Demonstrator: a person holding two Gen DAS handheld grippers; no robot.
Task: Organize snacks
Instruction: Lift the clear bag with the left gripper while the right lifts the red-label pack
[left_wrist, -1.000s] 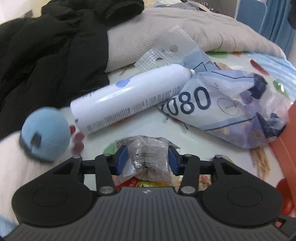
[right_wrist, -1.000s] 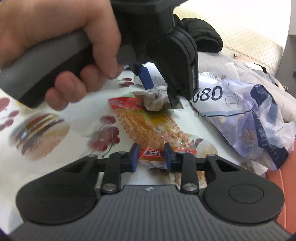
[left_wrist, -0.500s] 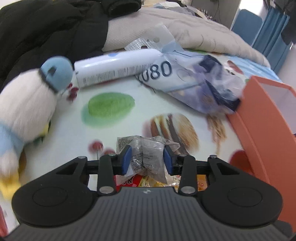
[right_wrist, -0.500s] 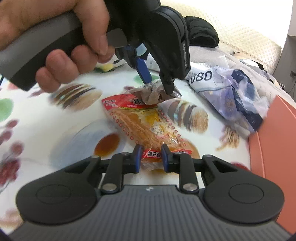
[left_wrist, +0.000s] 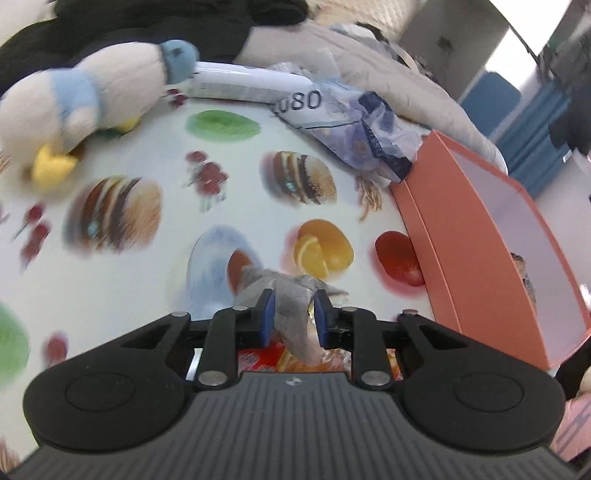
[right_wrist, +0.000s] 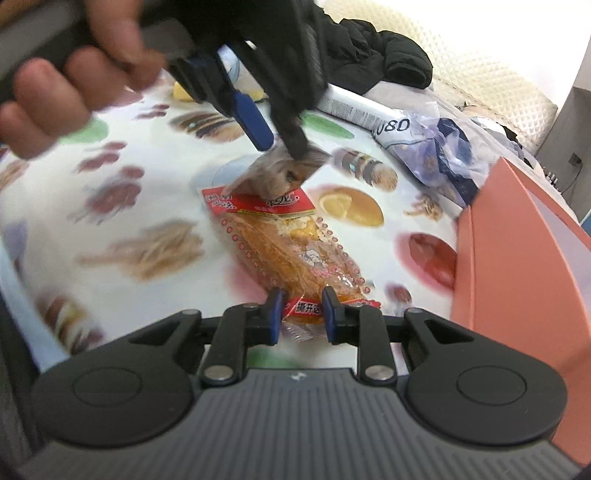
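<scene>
My left gripper (left_wrist: 291, 314) has a small crumpled clear packet (left_wrist: 291, 295) between its blue pads; the jaws are closing and press on it. The right wrist view shows this same gripper (right_wrist: 280, 142) in a person's hand (right_wrist: 74, 74), holding the small packet (right_wrist: 280, 173) above the printed tablecloth (right_wrist: 147, 184). My right gripper (right_wrist: 301, 312) is shut on the near end of a long orange snack packet (right_wrist: 291, 243) with a red top strip. That packet hangs just under the small one. An orange open box (left_wrist: 480, 236) stands at the right, and its wall (right_wrist: 517, 258) is close to both packets.
A white and blue plush penguin (left_wrist: 92, 99) lies at the far left. Behind it are a white spray can (left_wrist: 243, 83) and a crumpled blue-and-white plastic bag (left_wrist: 354, 122). Black clothing (right_wrist: 369, 51) and a beige blanket (left_wrist: 399, 85) fill the back.
Both grippers have carried their packets to the right, nearer the orange box. The can and bag now lie farther back. The left jaws have narrowed on the small packet.
</scene>
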